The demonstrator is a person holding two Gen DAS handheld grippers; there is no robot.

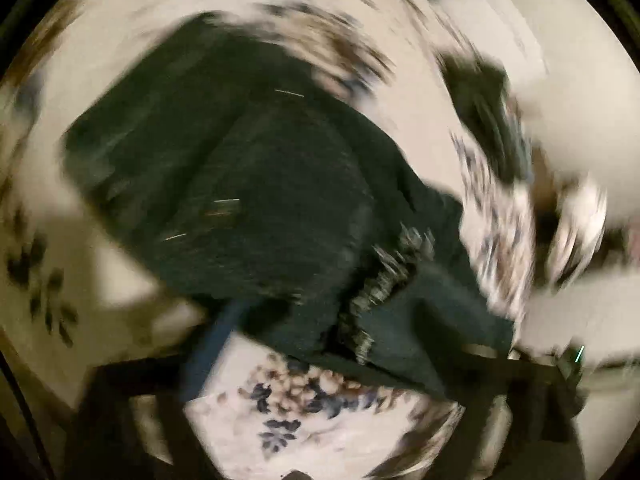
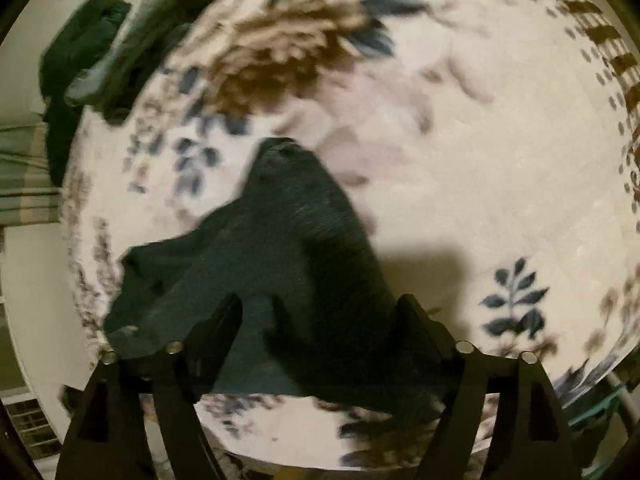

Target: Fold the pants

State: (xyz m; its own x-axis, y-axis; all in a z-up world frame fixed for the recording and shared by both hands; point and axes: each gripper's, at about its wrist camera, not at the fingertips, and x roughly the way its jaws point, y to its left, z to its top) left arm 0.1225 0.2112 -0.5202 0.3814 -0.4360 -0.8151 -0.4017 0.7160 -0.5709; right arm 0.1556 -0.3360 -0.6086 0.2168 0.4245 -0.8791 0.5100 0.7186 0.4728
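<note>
Dark green pants (image 1: 248, 184) lie spread on a white floral bedspread (image 1: 320, 432); the left wrist view is heavily blurred. A frayed hem or seam (image 1: 384, 276) shows near the lower right. My left gripper's fingers are dark blurs at the bottom edge, and I cannot tell how the jaws stand. In the right wrist view, a bunched part of the pants (image 2: 280, 264) lies between and ahead of my right gripper (image 2: 320, 312). Its black fingers (image 2: 224, 320) stand wide apart over the cloth.
The floral bedspread (image 2: 480, 160) fills the right wrist view. More dark green clothing (image 2: 92, 40) is piled at the upper left, near the bed's edge. A striped cloth (image 2: 24, 176) shows at the left edge.
</note>
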